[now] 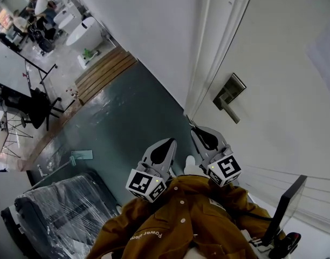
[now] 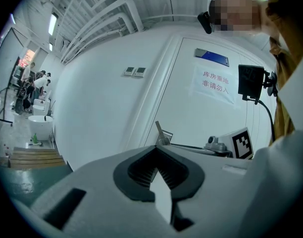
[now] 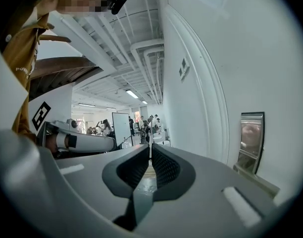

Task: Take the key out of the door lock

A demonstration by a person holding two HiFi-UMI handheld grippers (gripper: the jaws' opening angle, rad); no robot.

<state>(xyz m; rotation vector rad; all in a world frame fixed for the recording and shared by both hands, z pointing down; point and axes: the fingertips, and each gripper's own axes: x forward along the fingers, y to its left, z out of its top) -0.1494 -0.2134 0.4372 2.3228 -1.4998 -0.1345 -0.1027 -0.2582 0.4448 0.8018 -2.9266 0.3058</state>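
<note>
The white door fills the right of the head view, with its metal lock plate and lever handle. My right gripper hangs below and left of the handle, apart from it. In the right gripper view its jaws are closed on a thin metal blade standing edge-on, which looks like the key; the lock plate shows off to the right. My left gripper is beside the right one, shut and with nothing in it. The handle shows beyond its tips.
A paper sign hangs on the door. A black screen on a stand is at the lower right. A plastic-wrapped bundle lies lower left on the grey floor. Wooden steps, a white tub and seated people are far off.
</note>
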